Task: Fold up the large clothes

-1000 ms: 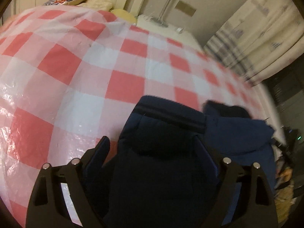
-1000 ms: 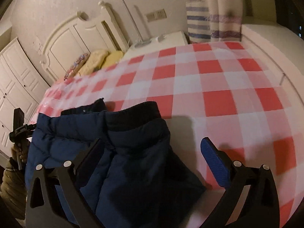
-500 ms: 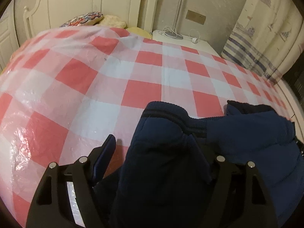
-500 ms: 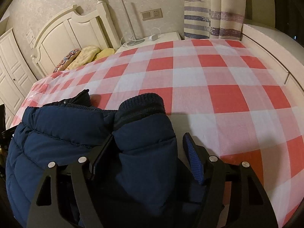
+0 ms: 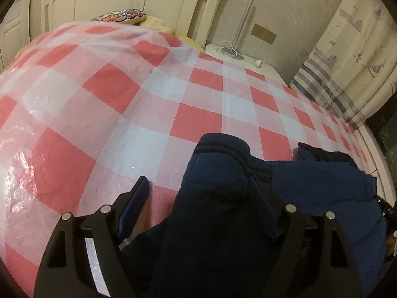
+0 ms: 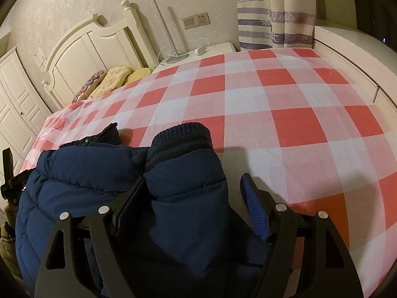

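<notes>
A dark navy padded jacket [image 5: 310, 188] lies at the near edge of a bed with a red-and-white checked cover [image 5: 124, 104]. In the left wrist view, my left gripper [image 5: 198, 186] is open, with a jacket sleeve and its ribbed cuff [image 5: 220, 146] lying between the fingers. In the right wrist view, the jacket [image 6: 79, 188] spreads to the left. My right gripper [image 6: 191, 186] is open, with the other sleeve and its ribbed cuff [image 6: 183, 136] between the fingers, touching the left one.
A white headboard [image 6: 94, 49] and pillows [image 6: 111, 82] are at the bed's head. A bedside table with a lamp [image 6: 173, 49] and a striped curtain [image 6: 273, 17] stand beyond the bed. A white wardrobe [image 6: 15, 94] is on the left.
Both grippers have lowered and moved forward over the sleeves. The right gripper's fingers narrowed around its sleeve, then spread slightly. The jacket has settled flatter on the bed.
</notes>
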Action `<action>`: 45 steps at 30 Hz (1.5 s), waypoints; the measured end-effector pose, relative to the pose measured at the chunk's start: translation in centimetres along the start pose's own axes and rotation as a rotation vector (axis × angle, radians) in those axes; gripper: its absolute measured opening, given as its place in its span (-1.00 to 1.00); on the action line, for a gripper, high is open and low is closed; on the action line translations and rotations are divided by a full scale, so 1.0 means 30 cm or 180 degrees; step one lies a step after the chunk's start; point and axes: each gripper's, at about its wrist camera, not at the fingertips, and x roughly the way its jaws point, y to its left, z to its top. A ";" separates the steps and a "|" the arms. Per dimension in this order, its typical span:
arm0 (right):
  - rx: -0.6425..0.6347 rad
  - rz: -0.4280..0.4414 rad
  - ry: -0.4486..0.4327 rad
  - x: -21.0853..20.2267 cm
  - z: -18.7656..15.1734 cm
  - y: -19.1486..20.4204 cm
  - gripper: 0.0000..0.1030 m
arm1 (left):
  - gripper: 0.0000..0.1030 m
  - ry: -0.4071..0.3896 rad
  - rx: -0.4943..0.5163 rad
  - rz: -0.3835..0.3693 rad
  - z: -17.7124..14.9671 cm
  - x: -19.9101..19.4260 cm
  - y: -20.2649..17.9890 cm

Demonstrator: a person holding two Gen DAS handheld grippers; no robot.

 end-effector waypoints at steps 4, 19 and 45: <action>0.0012 0.0014 0.0000 0.005 0.003 0.000 0.38 | 0.57 0.0000 0.0003 0.0009 0.001 0.001 -0.004; -0.0017 0.0078 -0.0059 -0.011 0.002 0.004 0.06 | 0.02 -0.0116 0.0156 0.0045 0.001 -0.017 -0.029; 0.0054 -0.0483 0.0241 -0.046 0.054 0.063 -0.02 | 0.53 -0.0557 0.0664 0.1046 0.053 -0.164 -0.147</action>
